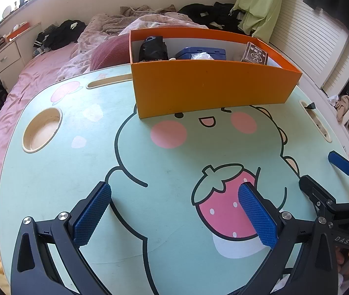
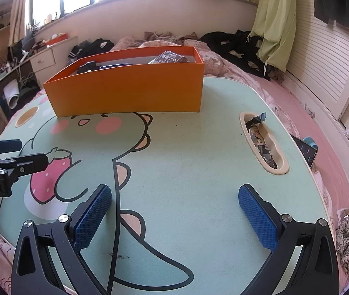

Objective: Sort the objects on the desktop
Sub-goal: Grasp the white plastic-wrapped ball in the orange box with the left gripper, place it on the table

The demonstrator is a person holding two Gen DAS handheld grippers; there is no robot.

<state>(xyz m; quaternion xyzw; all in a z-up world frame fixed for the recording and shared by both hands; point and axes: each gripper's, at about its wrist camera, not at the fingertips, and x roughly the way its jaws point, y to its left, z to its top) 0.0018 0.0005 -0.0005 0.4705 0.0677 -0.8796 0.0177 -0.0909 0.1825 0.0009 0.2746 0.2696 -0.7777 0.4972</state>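
Bedroom clutter frames everything: a pink-sheeted bed [image 1: 27,78] strewn with dark clothes, and across it a mint-green lap table [image 2: 199,172] printed with a cartoon dinosaur and a strawberry. At the table's far side stands a rectangular orange cardboard box [image 1: 206,86] holding a black pouch [image 1: 152,49], a flat blue case [image 1: 201,52] and a dark printed card pack [image 1: 254,53]. Crumpled foil wrappers [image 2: 260,140] lie in the table's cream handle slot on its right edge. Near the front edge, the left gripper [image 1: 174,211] and right gripper [image 2: 174,211] hover with blue-padded jaws spread wide, nothing between them.
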